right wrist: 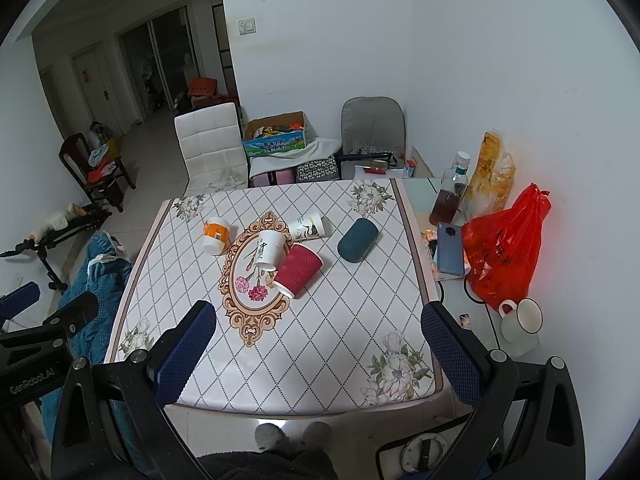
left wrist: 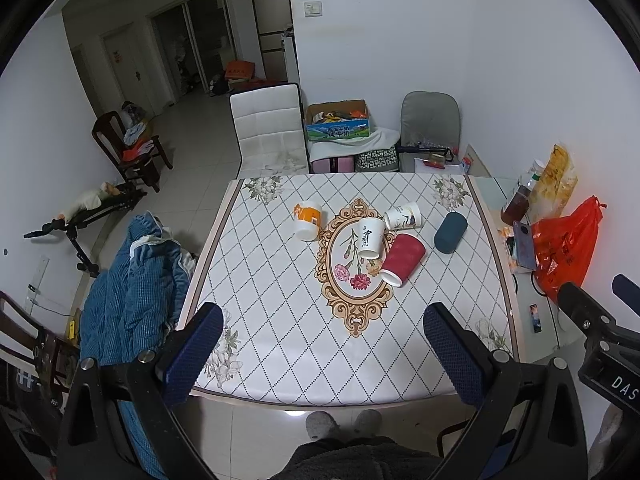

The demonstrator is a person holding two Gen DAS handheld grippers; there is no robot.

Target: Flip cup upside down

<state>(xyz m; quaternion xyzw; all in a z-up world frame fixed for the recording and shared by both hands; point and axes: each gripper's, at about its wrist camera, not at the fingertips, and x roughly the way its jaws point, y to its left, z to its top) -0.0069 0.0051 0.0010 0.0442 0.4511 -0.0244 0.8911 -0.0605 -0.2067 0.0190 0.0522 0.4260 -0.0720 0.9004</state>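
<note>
Several cups lie on their sides on the patterned tablecloth (left wrist: 280,320): an orange-and-white cup (left wrist: 307,220) (right wrist: 216,235), a white cup with red characters (left wrist: 370,238) (right wrist: 270,250), a white printed cup (left wrist: 404,216) (right wrist: 310,227), a red ribbed cup (left wrist: 402,259) (right wrist: 298,270) and a dark teal cup (left wrist: 451,232) (right wrist: 357,240). My left gripper (left wrist: 324,356) is open and empty, high over the table's near edge. My right gripper (right wrist: 318,354) is open and empty, beside it to the right.
A glass side surface on the right holds a red plastic bag (right wrist: 504,252), a phone (right wrist: 450,248), a bottle (right wrist: 450,196), a yellow snack bag (right wrist: 492,176) and a white mug (right wrist: 522,318). A blue quilted jacket (left wrist: 132,292) lies left of the table. Chairs (left wrist: 268,128) stand behind.
</note>
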